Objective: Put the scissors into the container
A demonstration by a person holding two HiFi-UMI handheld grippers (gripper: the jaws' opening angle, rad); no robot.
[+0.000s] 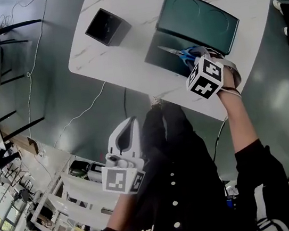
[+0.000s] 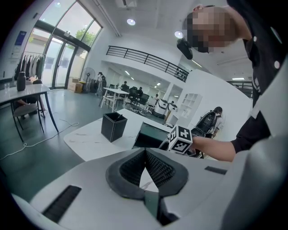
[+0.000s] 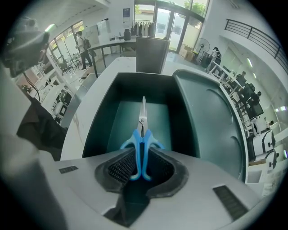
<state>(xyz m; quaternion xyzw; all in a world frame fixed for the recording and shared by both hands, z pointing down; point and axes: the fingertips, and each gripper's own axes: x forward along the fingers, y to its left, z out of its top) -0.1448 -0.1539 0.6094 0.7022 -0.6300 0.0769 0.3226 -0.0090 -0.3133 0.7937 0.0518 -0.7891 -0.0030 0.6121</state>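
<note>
- Here, seen from above, a person stands at a white table point(image 1: 127, 2) with a gripper in each hand.
- The right gripper point(image 3: 142, 157), at two o'clock in the head view, points steeply down over an open dark green container point(image 3: 101, 121).
- Its jaws pinch the blue handles of the scissors point(image 3: 142, 132). The closed blades point to twelve o'clock, down inside the container. Whether the tip touches the bottom cannot be told.
- The container's lid point(image 3: 211, 117) stands open at three o'clock of the scissors.
- A black square box point(image 1: 107, 27) sits on the table at ten o'clock from the container, well apart.
- The left gripper point(image 2: 145, 152) hangs at seven o'clock in the head view, off the table, its jaws pressed together at the tips on nothing.
</note>
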